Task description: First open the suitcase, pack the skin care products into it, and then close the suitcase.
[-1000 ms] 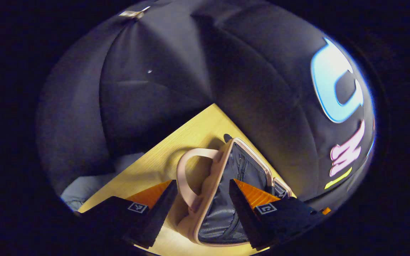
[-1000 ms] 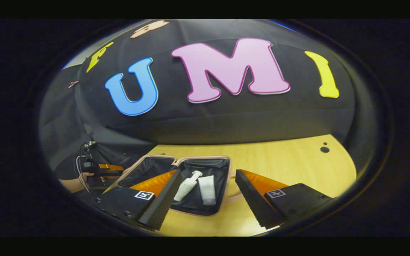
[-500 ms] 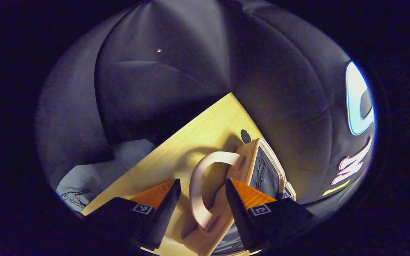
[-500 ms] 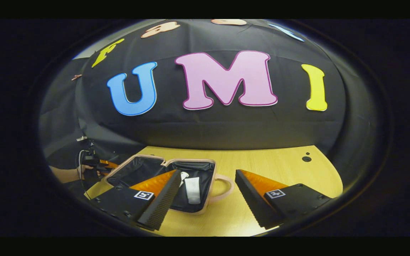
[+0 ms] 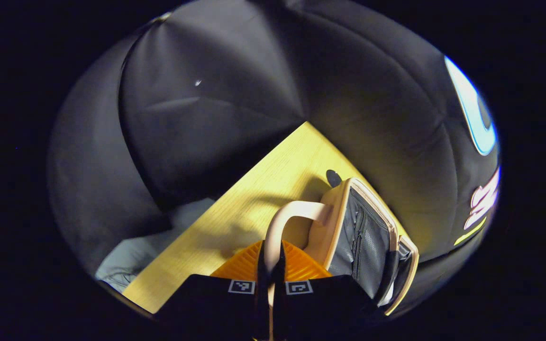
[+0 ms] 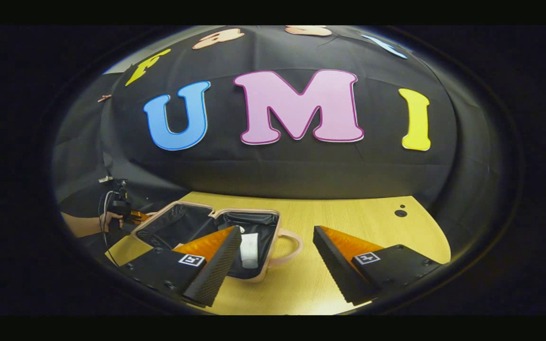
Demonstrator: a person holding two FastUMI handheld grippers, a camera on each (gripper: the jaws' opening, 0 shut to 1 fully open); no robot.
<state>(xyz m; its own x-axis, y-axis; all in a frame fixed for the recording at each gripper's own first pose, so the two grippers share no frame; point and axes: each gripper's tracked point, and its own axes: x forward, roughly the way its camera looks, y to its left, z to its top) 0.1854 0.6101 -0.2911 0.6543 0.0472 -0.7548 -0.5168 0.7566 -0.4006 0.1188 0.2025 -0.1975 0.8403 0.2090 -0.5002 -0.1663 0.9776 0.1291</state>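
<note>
The right gripper view shows the suitcase [image 6: 216, 227] lying open on the bench [image 6: 349, 218], with a white tube [image 6: 249, 246] in the half that carries the handle. The left gripper view shows the left tool [image 5: 270, 270] clamped on a pink handle [image 5: 285, 220] of a raised half. The right tool [image 6: 277, 265] is spread wide, holding nothing.

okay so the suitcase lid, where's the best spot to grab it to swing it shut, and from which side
Take the lid's arched handle, from the outer side, away from the lining. It stands off the shell as a thin loop, so jaws can close across it. The left gripper already pinches it there; the suitcase lies open with a white tube inside.
</note>
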